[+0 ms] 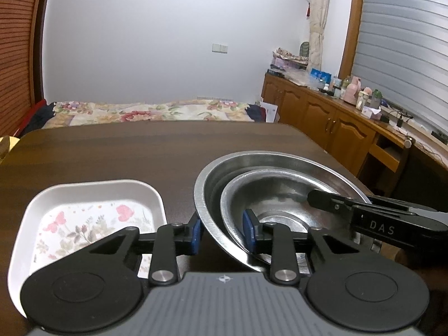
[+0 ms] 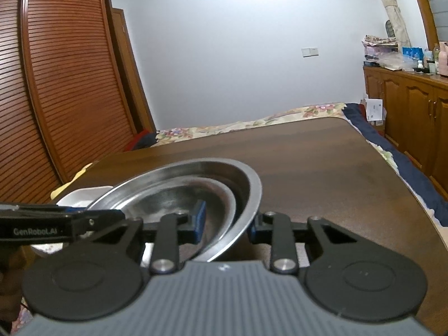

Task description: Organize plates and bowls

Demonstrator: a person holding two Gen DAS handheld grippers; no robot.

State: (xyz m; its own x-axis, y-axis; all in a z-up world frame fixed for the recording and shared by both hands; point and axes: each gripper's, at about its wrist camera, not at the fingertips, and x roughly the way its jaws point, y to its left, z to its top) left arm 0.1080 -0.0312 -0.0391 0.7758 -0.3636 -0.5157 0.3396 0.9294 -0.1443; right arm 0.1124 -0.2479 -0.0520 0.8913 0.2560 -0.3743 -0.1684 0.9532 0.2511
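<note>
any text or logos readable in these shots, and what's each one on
"DAS" – white letters on the side of the right gripper, seen from the left wrist view.
"GenRobot.AI" – white print on the side of the left gripper, seen from the right wrist view.
A small emblem on each camera's own grey housing; no letters readable.
Labels on the bottles and boxes on the cabinet top are too small to read.

right hand-held gripper [image 2: 226, 228] straddling nested steel bowls' [image 2: 196, 184] rim
</note>
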